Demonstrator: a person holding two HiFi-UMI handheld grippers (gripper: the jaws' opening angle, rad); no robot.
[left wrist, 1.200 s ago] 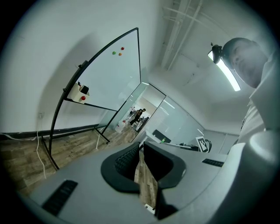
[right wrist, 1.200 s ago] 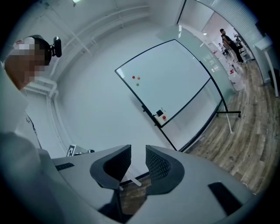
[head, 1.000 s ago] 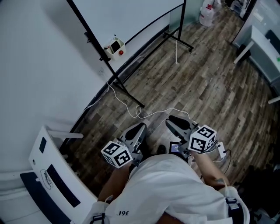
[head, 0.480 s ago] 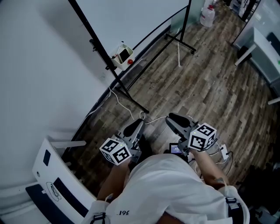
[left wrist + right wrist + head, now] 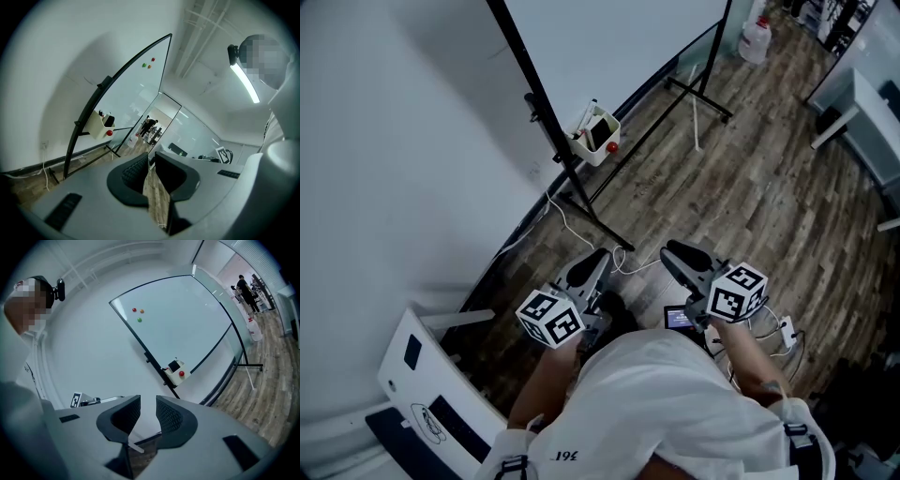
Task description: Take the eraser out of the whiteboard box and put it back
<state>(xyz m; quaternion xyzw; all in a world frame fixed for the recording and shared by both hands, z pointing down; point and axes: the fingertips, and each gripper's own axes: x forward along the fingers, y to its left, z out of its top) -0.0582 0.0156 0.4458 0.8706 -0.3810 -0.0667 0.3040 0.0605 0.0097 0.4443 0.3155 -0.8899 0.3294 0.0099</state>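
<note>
Approach to the whiteboard box (image 5: 596, 137), which hangs on the black frame bar at the lower edge of the whiteboard (image 5: 609, 37), well apart from both grippers and above the wooden floor (image 5: 750, 187). The eraser (image 5: 602, 130) is the dark block standing in the box. Its top shows above the rim and its long axis appears roughly upright, leaning a little along the board. A red round thing (image 5: 611, 147) sits at the box's front wall. In the head view, the left gripper (image 5: 592, 267) is held level in front of the person with the box ahead of its tips. Its jaws have just been opening a little and stand at a narrow gap, with only floor seen between them. The right gripper (image 5: 682, 258) is beside it, also narrowly parted and empty, with the box ahead and to the left of its tips. In the left gripper view, the box (image 5: 99, 125) and eraser (image 5: 109, 121) lie far to the left of and above the jaw line (image 5: 150, 173), so this gripper points past the box on its right. In the right gripper view, the box (image 5: 176, 372) and eraser (image 5: 174, 365) lie above and just right of the jaw line (image 5: 147, 416), nearly straight ahead. Judged from this, the left gripper is slightly nearer but the right is better aimed. Either must travel forward and rise, then come down over the eraser's exposed top.
</note>
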